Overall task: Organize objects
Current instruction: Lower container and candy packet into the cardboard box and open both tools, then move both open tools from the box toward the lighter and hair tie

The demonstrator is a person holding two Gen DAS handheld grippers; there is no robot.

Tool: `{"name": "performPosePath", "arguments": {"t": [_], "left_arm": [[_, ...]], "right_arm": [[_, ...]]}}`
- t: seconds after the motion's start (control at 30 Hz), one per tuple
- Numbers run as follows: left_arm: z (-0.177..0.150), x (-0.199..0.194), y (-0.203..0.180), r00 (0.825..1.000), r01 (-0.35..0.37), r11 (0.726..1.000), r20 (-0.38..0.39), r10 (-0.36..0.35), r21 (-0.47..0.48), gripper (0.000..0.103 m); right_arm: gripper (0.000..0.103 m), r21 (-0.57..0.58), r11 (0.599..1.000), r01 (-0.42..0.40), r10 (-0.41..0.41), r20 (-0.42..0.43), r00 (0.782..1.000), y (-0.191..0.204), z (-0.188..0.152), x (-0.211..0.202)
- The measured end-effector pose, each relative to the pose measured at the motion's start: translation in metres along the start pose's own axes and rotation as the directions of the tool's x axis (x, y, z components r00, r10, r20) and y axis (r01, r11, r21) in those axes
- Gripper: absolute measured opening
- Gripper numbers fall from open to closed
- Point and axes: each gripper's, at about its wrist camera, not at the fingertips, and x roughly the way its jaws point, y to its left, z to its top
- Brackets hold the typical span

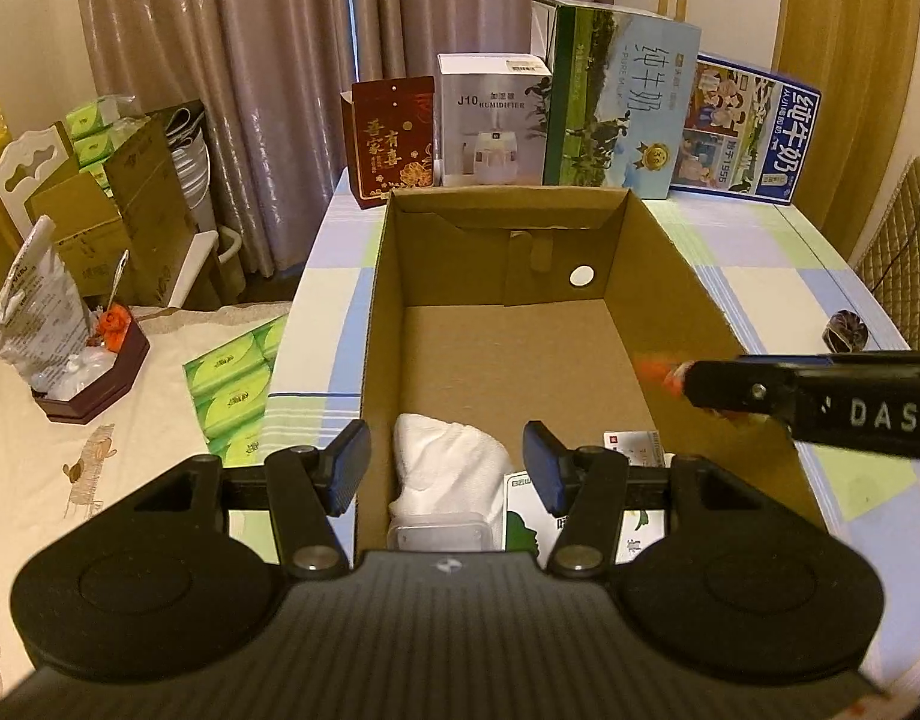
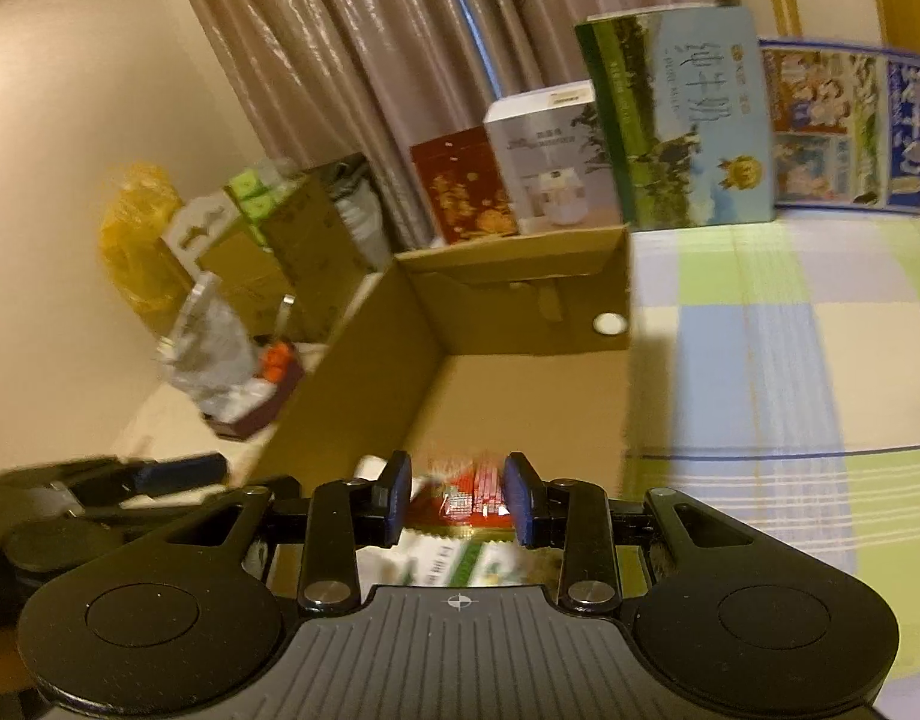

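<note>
An open cardboard box [image 1: 670,276] stands on the checked tablecloth. At its near end lie a white folded cloth [image 1: 441,468], a clear plastic case [image 1: 438,531], a green-and-white packet [image 1: 520,516] and a small white carton [image 1: 634,444]. My left gripper [image 1: 447,471] hovers open over that near end with nothing between its fingers. My right gripper [image 1: 679,378] reaches in from the right over the box's right wall, shut on a red-orange packet [image 1: 655,369]. In the right wrist view that packet [image 2: 472,489] sits blurred between the right gripper [image 2: 460,498] fingers, above the box floor [image 2: 520,408].
Along the table's back stand a red gift box [image 1: 393,141], a humidifier box [image 1: 490,120] and two milk cartons [image 1: 616,102]. Green tissue packs [image 1: 231,396] and a dark red box [image 1: 93,384] lie left of the table. A small dark round object [image 1: 844,330] sits at the right.
</note>
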Motion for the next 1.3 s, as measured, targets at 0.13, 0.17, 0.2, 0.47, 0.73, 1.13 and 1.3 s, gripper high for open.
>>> {"name": "performPosePath", "arguments": {"t": [0.13, 0.17, 0.2, 0.47, 0.73, 1.13, 1.3], "left_arm": [[-0.002, -0.007, 0.001, 1.000, 0.000, 1.000, 0.007, 0.000, -0.013, 0.056], [-0.002, -0.008, 0.001, 1.000, 0.003, 1.000, 0.007, -0.003, -0.016, 0.056], [-0.003, -0.010, 0.000, 1.000, 0.007, 1.000, 0.009, -0.007, -0.021, 0.056], [-0.012, -0.039, -0.011, 1.000, 0.012, 0.999, 0.027, -0.011, -0.043, 0.067], [-0.023, -0.075, -0.030, 0.999, 0.015, 0.998, 0.045, -0.012, -0.067, 0.080], [-0.037, -0.117, -0.068, 0.997, 0.035, 0.998, 0.071, -0.031, -0.059, 0.091], [-0.039, -0.126, -0.085, 0.996, 0.044, 0.998, 0.085, -0.040, -0.050, 0.099]], "right_arm": [[0.066, 0.017, 1.000, -0.023, 0.022, 0.028, 0.999, -0.003, 0.002, -0.009], [0.066, 0.011, 1.000, -0.021, 0.020, 0.028, 0.999, -0.003, 0.001, -0.013], [0.066, 0.008, 1.000, -0.015, 0.015, 0.029, 0.999, -0.004, 0.001, -0.016], [0.066, 0.023, 0.999, 0.033, -0.033, 0.030, 0.999, -0.011, -0.014, -0.055], [0.085, -0.023, 0.996, 0.091, -0.089, 0.061, 0.994, -0.005, -0.038, -0.101], [0.099, -0.062, 0.982, 0.177, -0.169, 0.126, 0.978, -0.006, -0.057, -0.160], [0.101, -0.076, 0.972, 0.222, -0.209, 0.153, 0.966, -0.011, -0.063, -0.180]]}}
